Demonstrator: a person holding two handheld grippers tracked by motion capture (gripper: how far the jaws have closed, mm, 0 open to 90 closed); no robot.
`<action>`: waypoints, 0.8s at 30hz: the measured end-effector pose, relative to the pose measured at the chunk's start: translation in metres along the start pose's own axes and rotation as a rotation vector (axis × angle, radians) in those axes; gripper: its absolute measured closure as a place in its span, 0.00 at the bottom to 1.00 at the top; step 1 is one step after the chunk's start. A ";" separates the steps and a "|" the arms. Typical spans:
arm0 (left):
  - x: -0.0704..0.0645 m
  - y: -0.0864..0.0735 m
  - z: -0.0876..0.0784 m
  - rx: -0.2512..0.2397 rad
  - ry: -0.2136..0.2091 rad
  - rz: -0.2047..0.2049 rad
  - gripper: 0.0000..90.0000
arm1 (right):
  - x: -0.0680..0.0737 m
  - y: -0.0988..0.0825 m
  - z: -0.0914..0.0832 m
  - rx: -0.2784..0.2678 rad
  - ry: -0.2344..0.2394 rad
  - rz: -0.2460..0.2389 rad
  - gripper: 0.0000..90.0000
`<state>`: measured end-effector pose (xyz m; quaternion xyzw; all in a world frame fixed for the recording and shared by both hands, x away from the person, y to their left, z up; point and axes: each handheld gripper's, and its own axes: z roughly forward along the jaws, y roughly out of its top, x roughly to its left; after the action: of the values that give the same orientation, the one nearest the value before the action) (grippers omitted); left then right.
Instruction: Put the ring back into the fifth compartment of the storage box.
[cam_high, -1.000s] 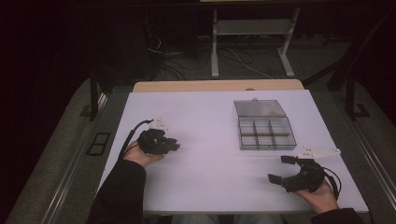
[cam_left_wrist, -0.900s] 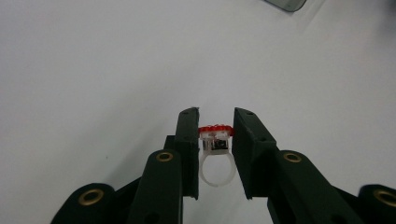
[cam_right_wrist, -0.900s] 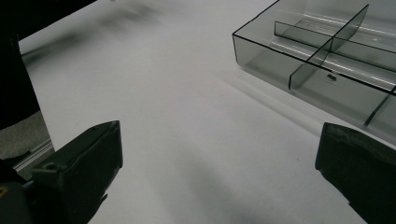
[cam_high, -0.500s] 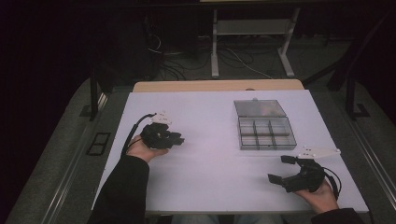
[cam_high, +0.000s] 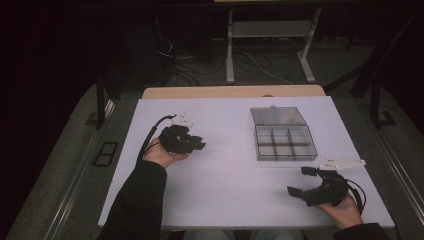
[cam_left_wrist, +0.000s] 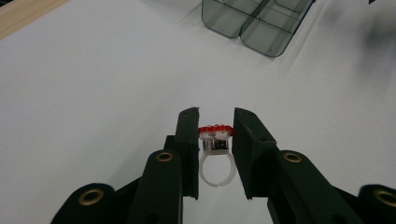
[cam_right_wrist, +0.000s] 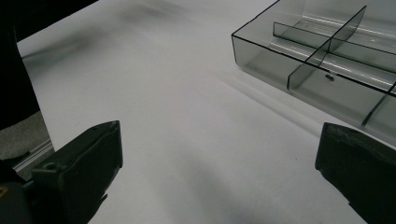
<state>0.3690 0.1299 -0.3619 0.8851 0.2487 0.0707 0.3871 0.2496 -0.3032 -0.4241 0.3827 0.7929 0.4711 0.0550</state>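
My left gripper (cam_left_wrist: 215, 122) is shut on a small toy ring (cam_left_wrist: 215, 140) with a red top and a white band, held above the white table. From above, the left gripper (cam_high: 197, 143) hovers at the table's left middle, pointing right toward a clear grey compartment box (cam_high: 284, 141) with its lid open. The box (cam_left_wrist: 254, 21) lies ahead in the left gripper view. My right gripper (cam_high: 301, 181) rests near the front right corner, jaws wide apart with nothing between them. Its fingers (cam_right_wrist: 84, 163) frame bare table, the box (cam_right_wrist: 327, 56) just beyond.
The white table top (cam_high: 235, 175) sits on a wooden table (cam_high: 230, 92). Dark floor, cables and a metal stand leg (cam_high: 230, 55) lie beyond the far edge. A sleeved forearm (cam_high: 137, 200) comes in from the bottom left.
My left gripper has lifted and moved forward and right, toward the box, carrying the ring. The right gripper has stayed in place.
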 end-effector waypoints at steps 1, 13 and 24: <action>0.000 0.002 0.001 -0.004 -0.003 0.004 0.79 | 0.000 0.000 0.000 -0.001 0.000 0.001 0.00; -0.005 0.024 0.005 -0.015 -0.011 0.029 0.79 | 0.000 0.000 -0.001 -0.001 -0.001 0.003 0.00; -0.010 0.044 0.015 -0.009 -0.029 0.073 0.79 | -0.001 -0.001 -0.002 -0.006 0.000 0.003 0.00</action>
<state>0.3817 0.0901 -0.3397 0.8929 0.2100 0.0729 0.3916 0.2491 -0.3053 -0.4237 0.3836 0.7910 0.4735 0.0553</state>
